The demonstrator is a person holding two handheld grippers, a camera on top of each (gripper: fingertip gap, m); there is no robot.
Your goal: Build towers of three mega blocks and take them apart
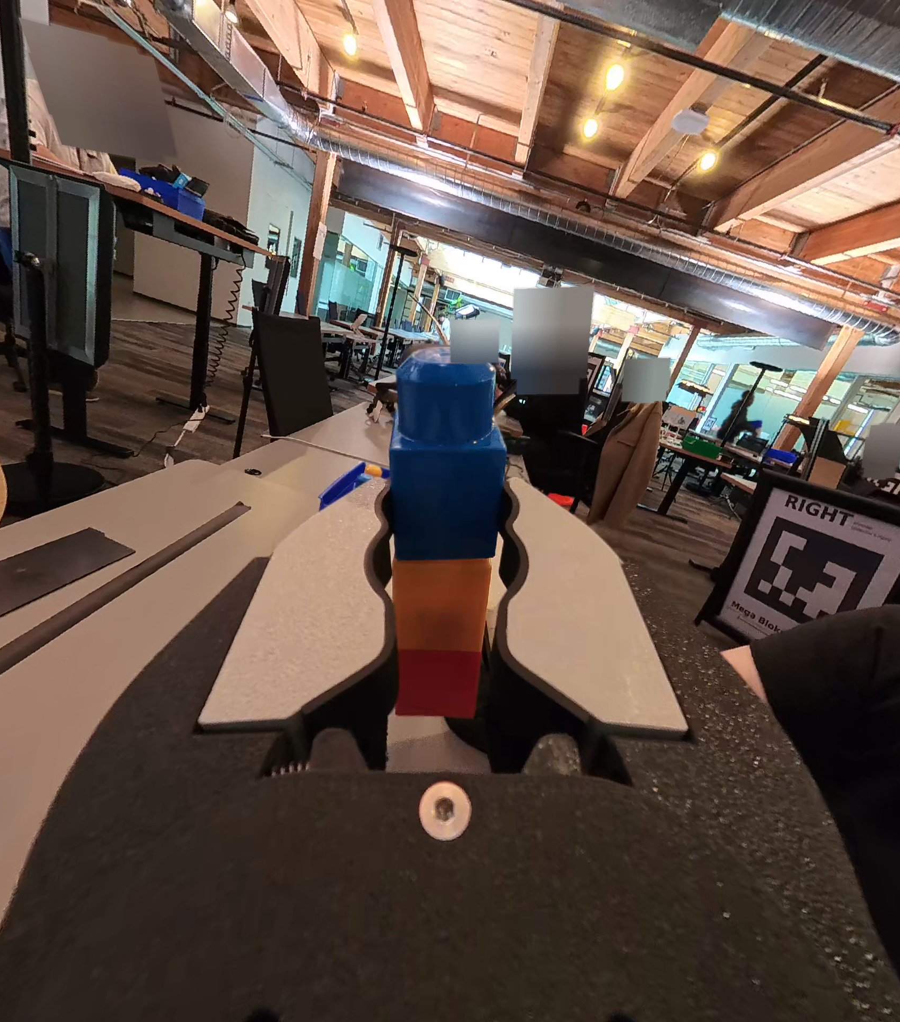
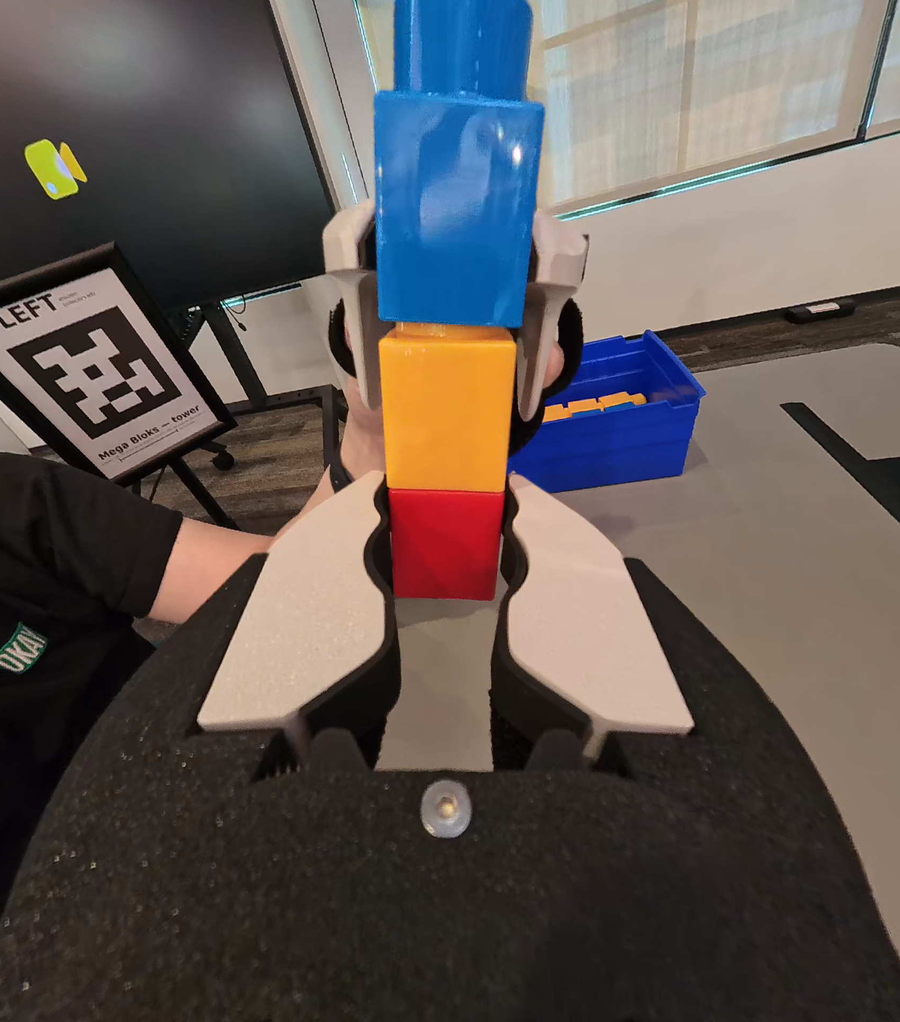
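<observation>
- Right gripper (image 2: 445, 545), nearest, is clamped on the glossy red plastic block (image 2: 443, 545) at the tower's base, just above the grey table (image 2: 768, 553).
- The orange plastic block (image 2: 446, 412) sits between.
- Left gripper (image 1: 446, 509) pinches the blue plastic block (image 1: 445, 498) on top.
- To separate cleanly, I'd pull straight along the tower's axis, without twisting.
- Blue plastic bin (image 2: 630, 437) waits behind.

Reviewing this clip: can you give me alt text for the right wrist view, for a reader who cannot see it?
A three-block tower stands on a grey table: red block at the bottom, orange block in the middle, blue block on top. The right gripper closes on the red block while the left gripper, opposite, clamps the blue one. A blue bin of blocks sits behind.
</observation>
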